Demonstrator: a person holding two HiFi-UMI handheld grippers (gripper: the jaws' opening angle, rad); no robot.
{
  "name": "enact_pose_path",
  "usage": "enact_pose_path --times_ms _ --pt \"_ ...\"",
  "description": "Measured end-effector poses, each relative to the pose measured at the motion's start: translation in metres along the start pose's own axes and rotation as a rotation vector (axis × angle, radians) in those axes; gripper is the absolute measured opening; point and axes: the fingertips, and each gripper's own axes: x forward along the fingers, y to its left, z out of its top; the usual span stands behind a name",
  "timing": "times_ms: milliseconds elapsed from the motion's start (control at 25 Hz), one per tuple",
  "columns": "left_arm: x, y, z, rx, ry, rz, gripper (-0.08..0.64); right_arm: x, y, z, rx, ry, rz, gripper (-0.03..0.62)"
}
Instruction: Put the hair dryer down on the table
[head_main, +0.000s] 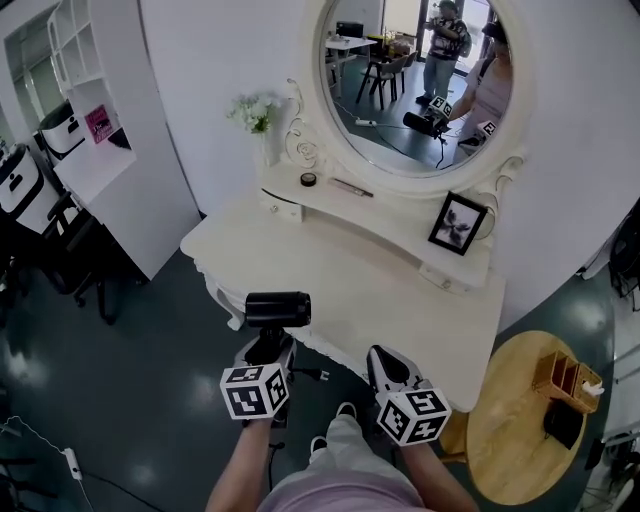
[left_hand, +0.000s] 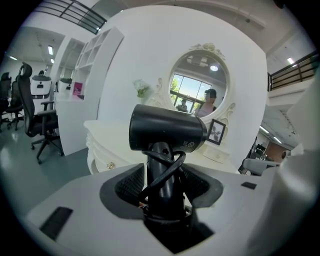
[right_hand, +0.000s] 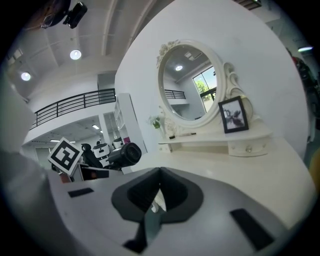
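Note:
A black hair dryer (head_main: 278, 309) stands upright in my left gripper (head_main: 267, 347), over the near left edge of the white dressing table (head_main: 390, 290). In the left gripper view the jaws are shut on the hair dryer's handle (left_hand: 162, 177), with its cord looped round the handle, and the barrel (left_hand: 167, 132) lies crosswise above them. My right gripper (head_main: 383, 362) hangs at the table's front edge with its jaws together and nothing in them. The right gripper view shows that gripper (right_hand: 160, 172) and the hair dryer (right_hand: 125, 155) off to its left.
An oval mirror (head_main: 415, 80) rises behind a raised shelf that holds a photo frame (head_main: 458, 222), a flower vase (head_main: 258, 115) and small items. A round wooden table (head_main: 515, 420) stands at the right. White shelving (head_main: 95, 130) and office chairs are at the left.

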Motion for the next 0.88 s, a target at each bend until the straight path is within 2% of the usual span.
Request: enact_pose_path --times_ms 520,880 --pt "0.101 -0.026 0.036 0.088 0.076 -0.049 0.224 0.031 -0.051 0.024 0.039 -0.018 -0.06 0.003" --pt "0.16 -0.044 0.037 0.15 0.151 -0.068 0.224 0.046 -0.079 0.034 0.058 -0.014 -0.085 0.003"
